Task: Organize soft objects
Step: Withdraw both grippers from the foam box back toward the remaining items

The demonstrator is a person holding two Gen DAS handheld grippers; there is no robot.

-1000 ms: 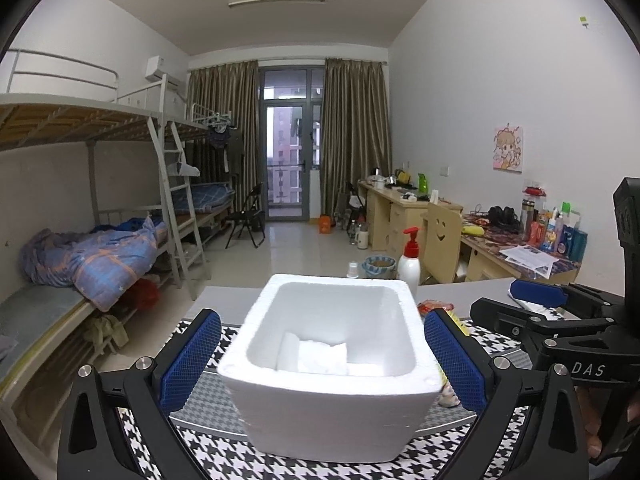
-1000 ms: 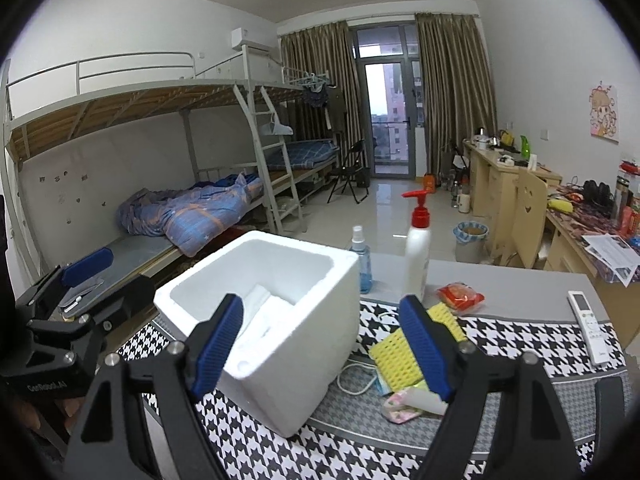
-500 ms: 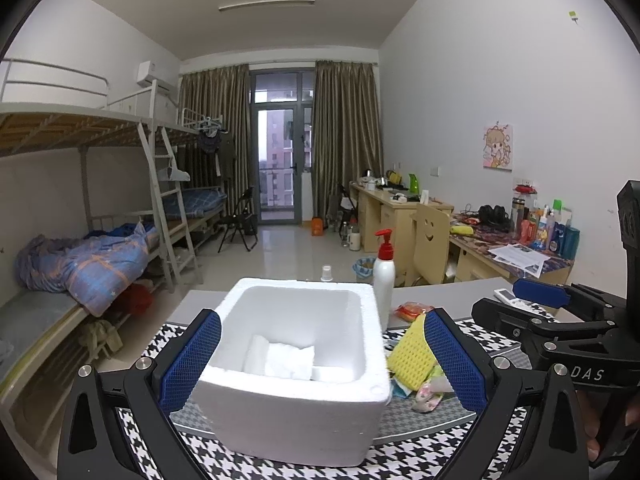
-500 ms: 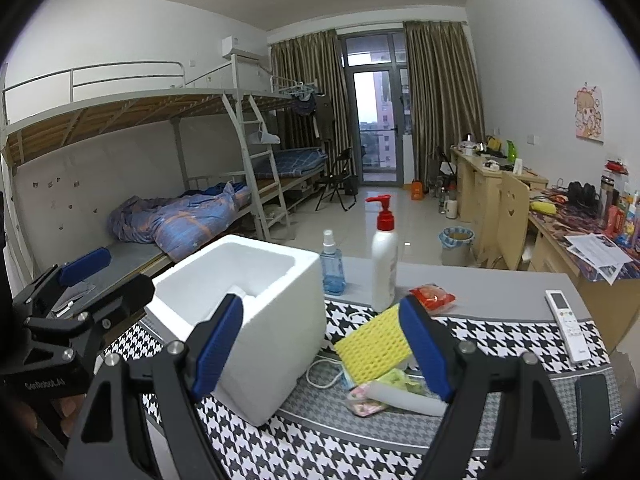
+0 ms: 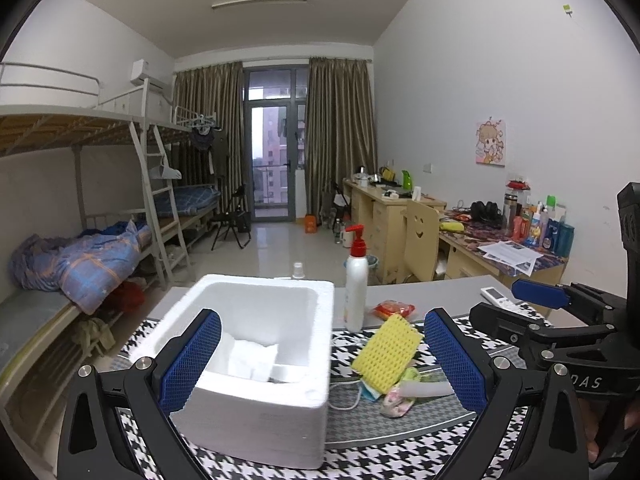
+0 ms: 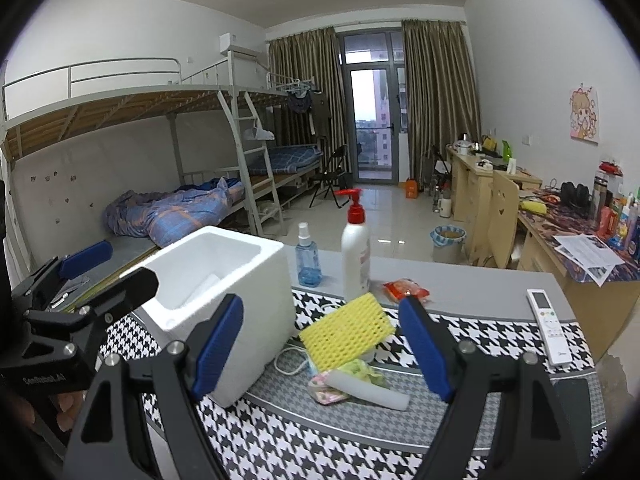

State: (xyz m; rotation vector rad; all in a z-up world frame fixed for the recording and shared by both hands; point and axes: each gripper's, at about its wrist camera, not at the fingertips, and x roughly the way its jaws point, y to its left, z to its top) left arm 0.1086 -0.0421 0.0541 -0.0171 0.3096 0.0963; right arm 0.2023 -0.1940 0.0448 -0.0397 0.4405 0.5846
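A white foam box [image 5: 256, 412] stands on the houndstooth mat [image 5: 400, 452], with white soft pieces [image 5: 250, 358] lying inside. To its right is a pile: a yellow sponge [image 6: 346, 332] propped up, a patterned cloth [image 6: 326, 390], a greenish cloth [image 6: 362, 370] and a white roll [image 6: 372, 392]. My right gripper [image 6: 320, 346] is open and empty, held short of the pile, with the sponge framed between its blue pads [image 6: 424, 350]. My left gripper [image 5: 322, 360] is also open and empty, just before the box's near wall. Each gripper shows in the other's view: left [image 6: 112, 268], right [image 5: 516, 304].
Behind the pile stand a white pump bottle [image 6: 354, 256] and a blue spray bottle [image 6: 308, 258]. A red packet [image 6: 406, 288] lies on the grey table and a white remote [image 6: 548, 320] at the right. A white cable [image 6: 290, 360] loops beside the box. Bunk beds and desks line the room.
Both grippers have shifted right along the table. The box has slid left in both views, and the sponge pile now sits between the right gripper's pads. Both stay open.
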